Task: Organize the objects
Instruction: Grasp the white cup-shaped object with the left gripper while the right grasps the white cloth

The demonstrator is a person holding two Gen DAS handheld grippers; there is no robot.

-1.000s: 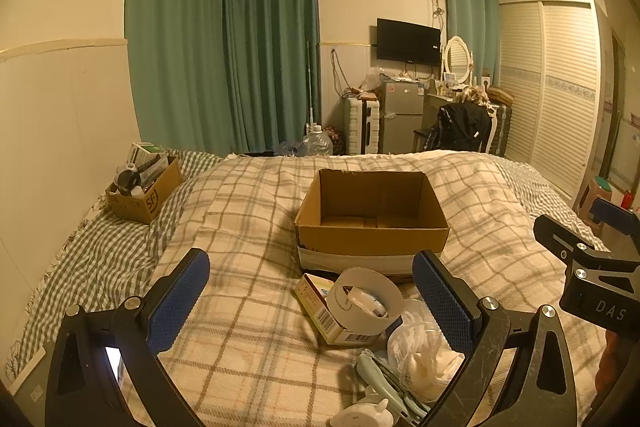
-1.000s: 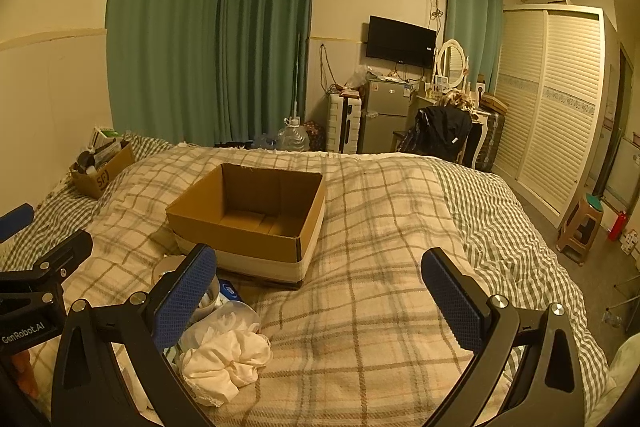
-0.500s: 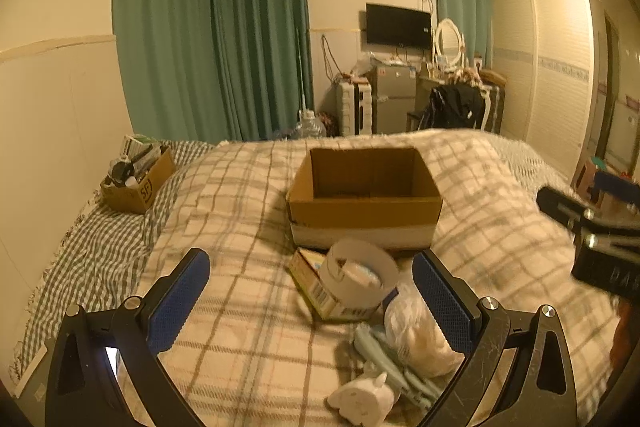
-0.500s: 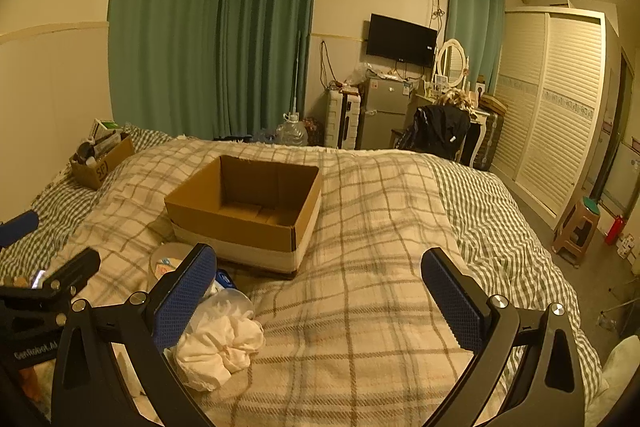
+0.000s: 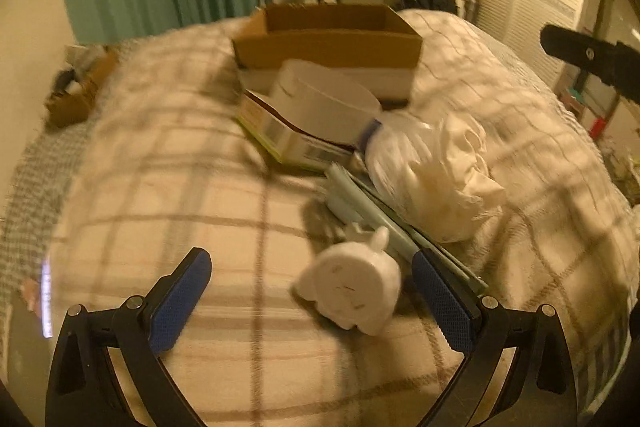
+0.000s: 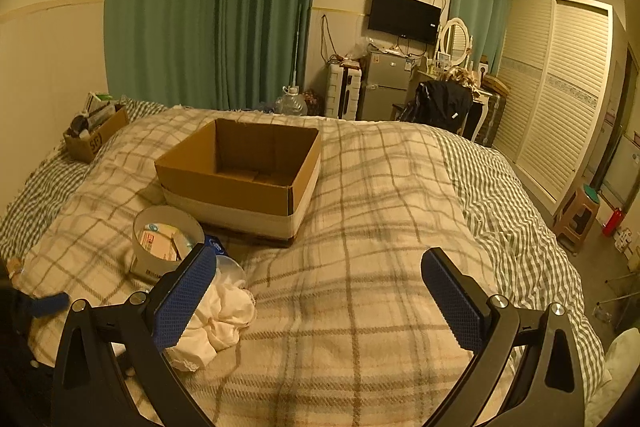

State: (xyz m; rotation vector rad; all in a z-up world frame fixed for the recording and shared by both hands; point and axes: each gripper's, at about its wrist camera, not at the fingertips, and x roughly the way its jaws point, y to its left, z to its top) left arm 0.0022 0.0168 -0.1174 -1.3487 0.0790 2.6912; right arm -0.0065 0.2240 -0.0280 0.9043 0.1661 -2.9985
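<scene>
An open cardboard box [image 5: 328, 39] [image 6: 244, 171] sits on the plaid bed. In front of it lie a white round container [image 5: 324, 99] [image 6: 166, 239] on a flat printed carton [image 5: 280, 135], a clear bag of white cloth [image 5: 436, 171] [image 6: 216, 315], pale green flat pieces [image 5: 372, 215] and a small white figurine [image 5: 352, 291]. My left gripper [image 5: 312, 299] is open, low over the bed, with the figurine between its fingers, nearer the right one. My right gripper [image 6: 316, 291] is open and empty over bare bedding, right of the pile; part of it also shows in the left wrist view [image 5: 592, 59].
A small cardboard box of odds and ends [image 6: 96, 131] [image 5: 80, 95] stands at the bed's far left by the wall. Green curtains, a fridge, a chair with a black bag [image 6: 440, 103] and a wardrobe lie beyond the bed. A stool [image 6: 580, 215] stands on the floor at right.
My left gripper has dropped and moved forward towards the pile, bringing the white figurine between its fingers. The right gripper has barely moved.
</scene>
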